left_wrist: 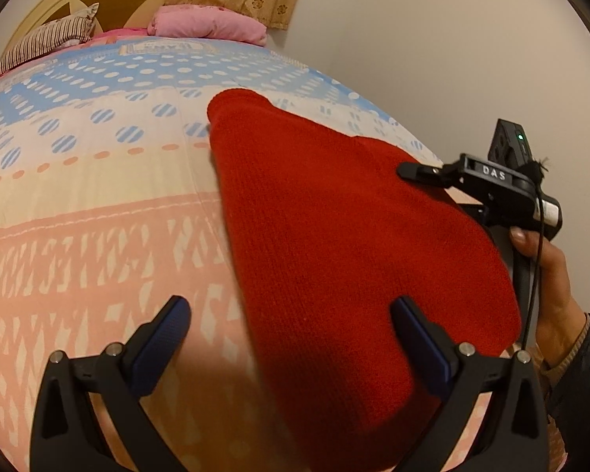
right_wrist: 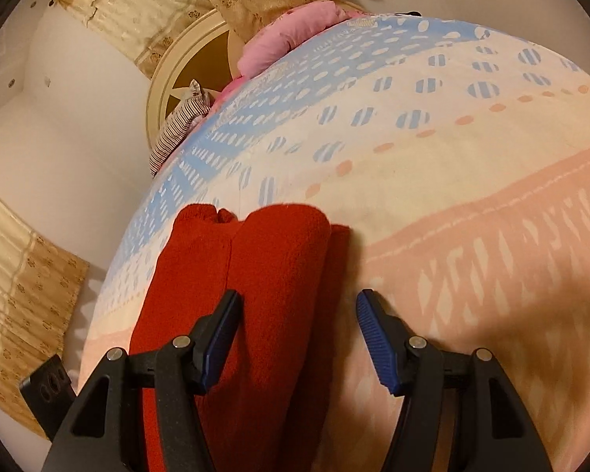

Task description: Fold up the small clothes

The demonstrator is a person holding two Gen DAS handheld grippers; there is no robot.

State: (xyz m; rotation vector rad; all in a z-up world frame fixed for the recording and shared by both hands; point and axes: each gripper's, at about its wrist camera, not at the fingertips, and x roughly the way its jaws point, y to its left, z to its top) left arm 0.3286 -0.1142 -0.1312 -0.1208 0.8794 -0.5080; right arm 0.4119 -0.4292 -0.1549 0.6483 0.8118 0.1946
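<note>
A bed covered in a printed cotton sheet [left_wrist: 98,204] of blue, cream and peach bands filled both views. On it lay a red knitted garment [left_wrist: 334,236], folded lengthwise (a rolled fold ran along its top in the right wrist view). A pink padded quilt [left_wrist: 208,25] sat by the headboard. The left gripper [left_wrist: 291,334] stood wide apart, nothing between its pads. The right gripper [right_wrist: 299,334] stood partly spread above the garment, holding nothing.
</note>
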